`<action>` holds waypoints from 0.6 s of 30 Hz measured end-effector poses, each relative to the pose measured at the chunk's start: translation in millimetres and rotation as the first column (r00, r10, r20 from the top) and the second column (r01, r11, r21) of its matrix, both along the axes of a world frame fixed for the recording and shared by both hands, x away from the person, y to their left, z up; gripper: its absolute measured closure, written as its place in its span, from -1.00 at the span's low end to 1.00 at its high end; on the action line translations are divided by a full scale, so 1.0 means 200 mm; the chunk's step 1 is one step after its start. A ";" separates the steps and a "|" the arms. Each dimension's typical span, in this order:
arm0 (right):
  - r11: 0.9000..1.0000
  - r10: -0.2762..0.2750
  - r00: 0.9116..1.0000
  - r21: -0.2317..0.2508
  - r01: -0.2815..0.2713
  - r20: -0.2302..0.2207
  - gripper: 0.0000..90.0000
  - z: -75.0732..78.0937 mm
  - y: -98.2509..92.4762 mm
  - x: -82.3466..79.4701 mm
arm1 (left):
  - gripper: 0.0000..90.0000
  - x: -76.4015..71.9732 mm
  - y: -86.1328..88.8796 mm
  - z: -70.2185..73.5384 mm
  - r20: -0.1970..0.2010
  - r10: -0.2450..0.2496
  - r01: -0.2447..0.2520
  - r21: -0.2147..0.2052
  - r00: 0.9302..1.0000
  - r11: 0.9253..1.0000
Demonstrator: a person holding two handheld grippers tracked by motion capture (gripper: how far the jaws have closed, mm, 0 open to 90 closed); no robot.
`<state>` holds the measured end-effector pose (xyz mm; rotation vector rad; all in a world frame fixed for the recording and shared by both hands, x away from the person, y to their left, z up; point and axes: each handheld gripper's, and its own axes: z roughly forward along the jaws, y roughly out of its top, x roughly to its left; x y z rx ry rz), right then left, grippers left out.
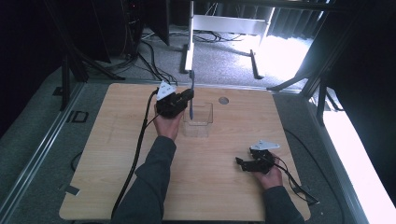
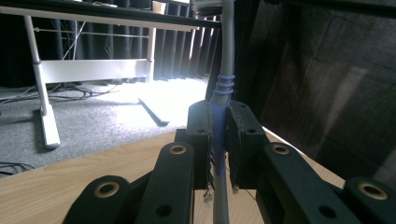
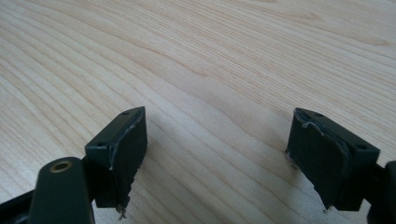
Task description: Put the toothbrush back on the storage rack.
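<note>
The toothbrush (image 2: pixel 220 126), grey with a blue grip section, stands nearly upright in the left gripper (image 1: pixel 187 99), whose jaws are closed tight on that blue part. In the high view the brush's lower end hangs over the clear plastic box (image 1: pixel 198 120) that sits on the wooden table (image 1: pixel 116 154) just beside the left hand (image 1: pixel 167 125); whether the tip already touches the box floor cannot be told. The upper end rises well above the jaws, past the table's far edge.

The step in hand looks like setting the brush into the box. To do it well, the person would keep the brush upright and centred over the opening, lower it straight so the tip clears the near wall, and only part the jaws once the lower end rests on the bottom or leans on a wall. Letting go too high could make the brush tip out or knock the light box aside. The grip sits on the ribbed blue part, which should keep the brush from slipping.

The right gripper (image 1: pixel 254 163) lies low on the table, well apart from the box, jaws wide open and holding nothing; it could steady the box if it slides.
</note>
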<state>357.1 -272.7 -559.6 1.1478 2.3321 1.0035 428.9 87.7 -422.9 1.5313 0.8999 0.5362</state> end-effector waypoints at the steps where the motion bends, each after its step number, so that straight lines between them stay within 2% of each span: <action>1: 1.000 0.000 1.000 0.000 0.000 0.000 -0.56 0.00 0.00 0.00 | 0.78 0.00 0.00 0.00 0.000 0.000 0.000 0.000 1.000 1.000; 18: 1.000 0.000 1.000 0.001 0.000 -0.002 -0.56 0.00 0.00 0.00 | 0.78 0.05 -0.01 -0.06 -0.018 0.012 -0.011 0.066 1.000 0.998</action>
